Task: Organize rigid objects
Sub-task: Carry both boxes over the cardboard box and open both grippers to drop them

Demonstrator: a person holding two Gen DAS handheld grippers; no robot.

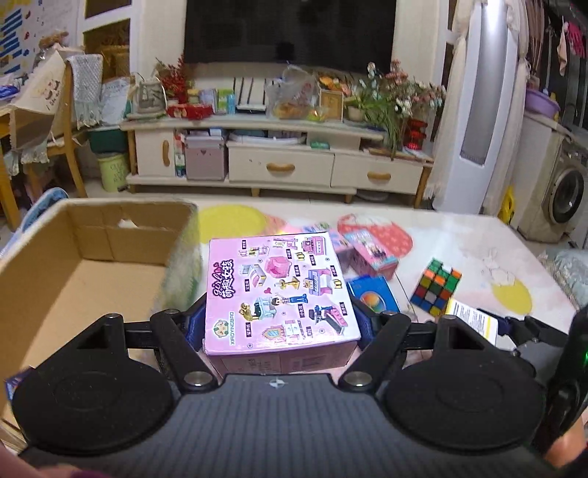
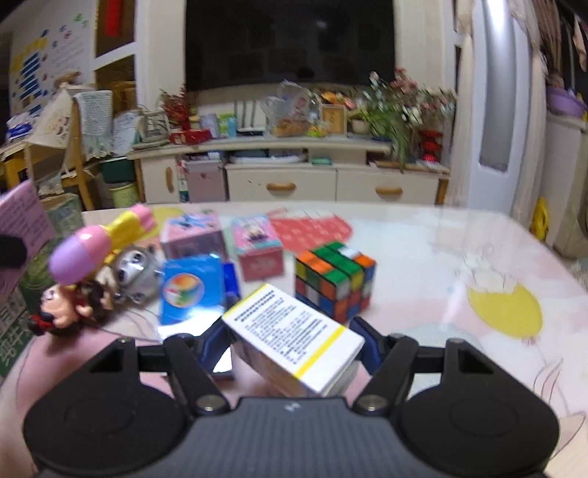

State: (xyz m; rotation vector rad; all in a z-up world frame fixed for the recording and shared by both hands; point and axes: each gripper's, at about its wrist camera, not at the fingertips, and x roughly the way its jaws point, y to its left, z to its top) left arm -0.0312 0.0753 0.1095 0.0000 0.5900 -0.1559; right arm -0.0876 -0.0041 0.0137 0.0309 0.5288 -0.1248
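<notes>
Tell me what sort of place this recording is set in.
Most likely a home living room. A large dark television hangs above a cream TV cabinet crowded with flowers and boxes, and the glass-topped table in front carries toys such as a Rubik's cube. A washing machine stands off to the right.

Pink toy box printed with small furniture pictures. White carton, yellow stripe, black text. Cube chequered green, orange, yellow, blue. Plain brown cardboard box. Pale tabletop, yellow circles.
</notes>
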